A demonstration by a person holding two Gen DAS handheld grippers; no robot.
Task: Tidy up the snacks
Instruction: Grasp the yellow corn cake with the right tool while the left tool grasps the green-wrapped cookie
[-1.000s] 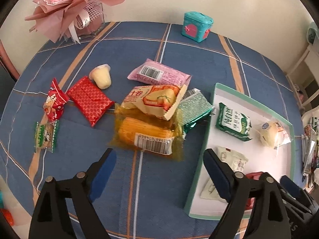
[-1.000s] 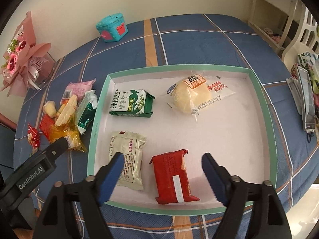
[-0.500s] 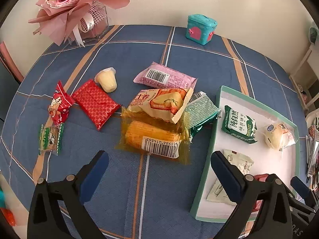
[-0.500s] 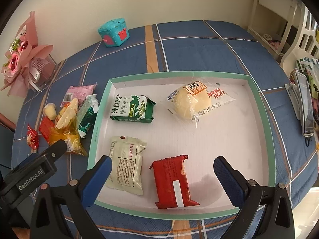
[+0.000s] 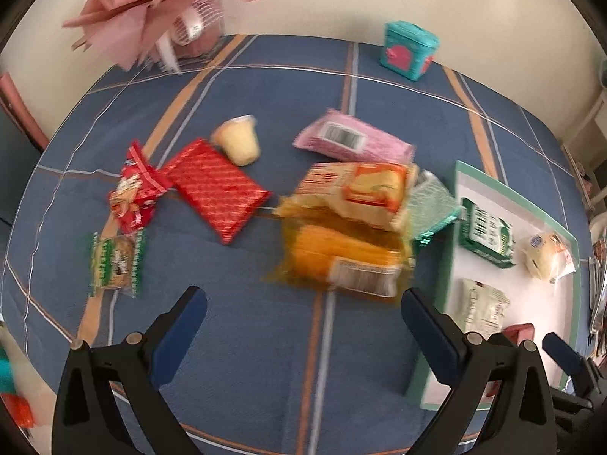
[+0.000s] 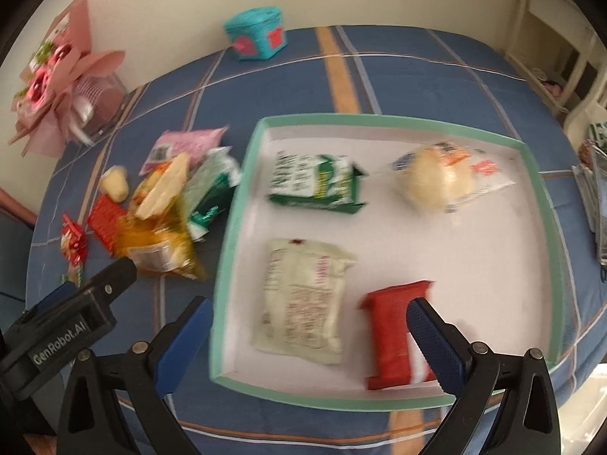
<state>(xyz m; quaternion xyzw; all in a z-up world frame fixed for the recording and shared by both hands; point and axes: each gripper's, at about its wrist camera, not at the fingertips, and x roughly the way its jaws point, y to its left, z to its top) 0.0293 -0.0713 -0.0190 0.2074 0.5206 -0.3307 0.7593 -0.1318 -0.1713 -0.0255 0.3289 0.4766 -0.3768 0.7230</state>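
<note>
Loose snacks lie on the blue cloth: a yellow corn pack (image 5: 341,254), an orange bread pack (image 5: 360,189) on it, a pink pack (image 5: 353,140), a green pack (image 5: 428,208), a red pack (image 5: 216,189), a jelly cup (image 5: 239,140) and two small packs at the left. My left gripper (image 5: 303,326) is open and empty, just in front of the corn pack. The white tray (image 6: 235,227) holds a green biscuit pack (image 6: 315,185), a bun (image 6: 440,182), a cream pack (image 6: 303,303) and a red pack (image 6: 390,333). My right gripper (image 6: 311,341) is open over the tray's near edge.
A pink bouquet (image 5: 159,3) and a teal box (image 5: 409,49) stand at the back of the table. A chair and some objects (image 6: 595,185) are at the right edge. The left gripper's body (image 6: 64,326) shows at the lower left of the right wrist view.
Both views are now blurred by motion. The left gripper has shifted right and closer toward the corn pack. The right gripper has shifted left over the tray. Both stay open.
</note>
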